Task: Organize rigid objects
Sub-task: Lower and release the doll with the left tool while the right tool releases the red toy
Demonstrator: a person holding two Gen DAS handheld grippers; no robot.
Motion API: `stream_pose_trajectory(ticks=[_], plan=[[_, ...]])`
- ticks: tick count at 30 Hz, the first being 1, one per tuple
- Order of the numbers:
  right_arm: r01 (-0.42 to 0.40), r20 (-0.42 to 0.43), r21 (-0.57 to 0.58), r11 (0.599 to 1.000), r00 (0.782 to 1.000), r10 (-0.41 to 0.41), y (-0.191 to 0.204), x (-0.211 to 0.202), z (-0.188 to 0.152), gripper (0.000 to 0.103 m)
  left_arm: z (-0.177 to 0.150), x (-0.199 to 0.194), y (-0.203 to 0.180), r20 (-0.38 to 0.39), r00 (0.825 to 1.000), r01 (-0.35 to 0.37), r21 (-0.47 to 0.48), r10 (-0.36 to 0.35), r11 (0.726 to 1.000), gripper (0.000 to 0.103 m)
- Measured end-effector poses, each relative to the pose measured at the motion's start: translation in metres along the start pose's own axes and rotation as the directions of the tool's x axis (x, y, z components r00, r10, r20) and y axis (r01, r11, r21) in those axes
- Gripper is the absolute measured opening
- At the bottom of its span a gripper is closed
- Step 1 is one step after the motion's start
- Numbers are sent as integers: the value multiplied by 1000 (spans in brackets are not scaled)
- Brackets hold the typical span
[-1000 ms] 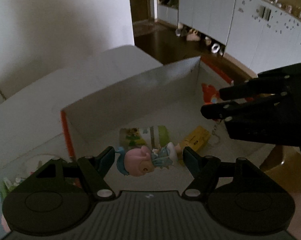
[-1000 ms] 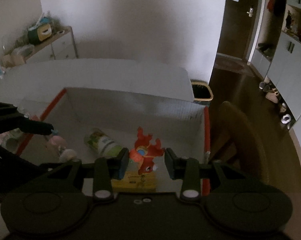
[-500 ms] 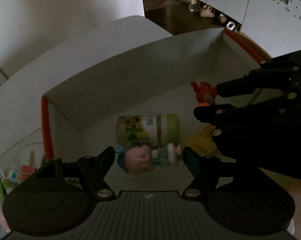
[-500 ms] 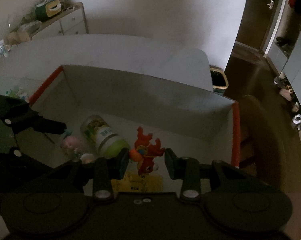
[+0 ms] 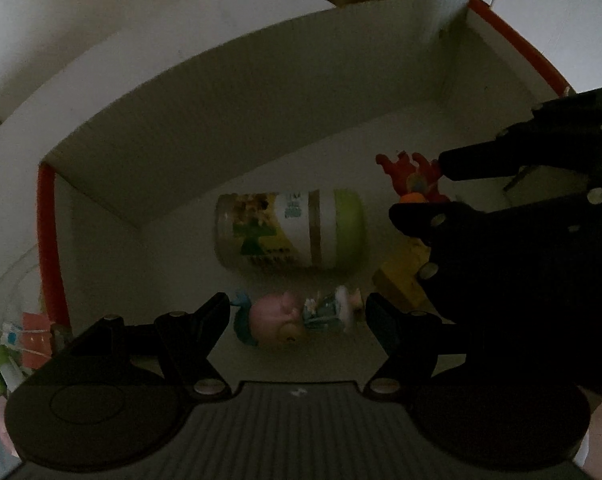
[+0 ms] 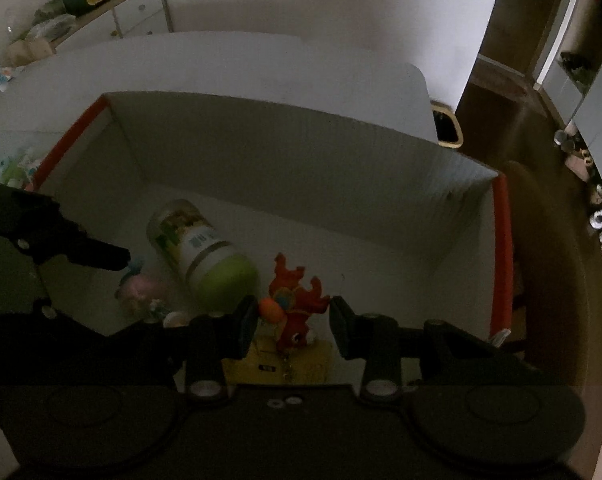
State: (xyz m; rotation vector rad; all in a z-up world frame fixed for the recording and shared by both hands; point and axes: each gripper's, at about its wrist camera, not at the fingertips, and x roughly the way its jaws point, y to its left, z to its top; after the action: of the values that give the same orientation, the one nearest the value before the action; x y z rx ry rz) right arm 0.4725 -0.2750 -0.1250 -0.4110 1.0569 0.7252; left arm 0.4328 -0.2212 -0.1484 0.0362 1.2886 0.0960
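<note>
A white cardboard box (image 5: pixel 261 100) with orange-red edges fills both views. My left gripper (image 5: pixel 297 312) is shut on a small doll (image 5: pixel 277 320) with a pink head and blue hat, held sideways low inside the box. My right gripper (image 6: pixel 293 316) is shut on a red dragon-like toy (image 6: pixel 297 300) with an orange ball, just above a flat yellow pack (image 6: pixel 285 364) on the box floor. A jar with a green lid (image 5: pixel 289 232) lies on its side between the two toys. In the right wrist view the doll (image 6: pixel 141 290) hangs at the left gripper's fingers (image 6: pixel 101 256).
The box stands on a white table (image 6: pixel 221 56). Small colourful packets (image 5: pixel 17 340) lie outside the box's left wall. A brown chair (image 6: pixel 541 240) stands beyond the right wall, a bin (image 6: pixel 447 128) past the table corner, and a white dresser (image 6: pixel 133 12) at the back left.
Both grippers have sunk into the box and tipped further down, each carrying its toy. The jar, yellow pack and box walls now look closer and larger.
</note>
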Motion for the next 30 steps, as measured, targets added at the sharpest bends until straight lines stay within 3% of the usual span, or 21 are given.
stream_pose_trajectory(ticks=[11,30], plan=[[-19,0,35,999,1000,19,-6,0,-2,49,10,5,-3,-7,1000,18,8,-18,1000,75],[-59,85,83,995,995,52,-7,-39,-9,73,-8,-24,-1,116,991,61,2,-61,998,75]])
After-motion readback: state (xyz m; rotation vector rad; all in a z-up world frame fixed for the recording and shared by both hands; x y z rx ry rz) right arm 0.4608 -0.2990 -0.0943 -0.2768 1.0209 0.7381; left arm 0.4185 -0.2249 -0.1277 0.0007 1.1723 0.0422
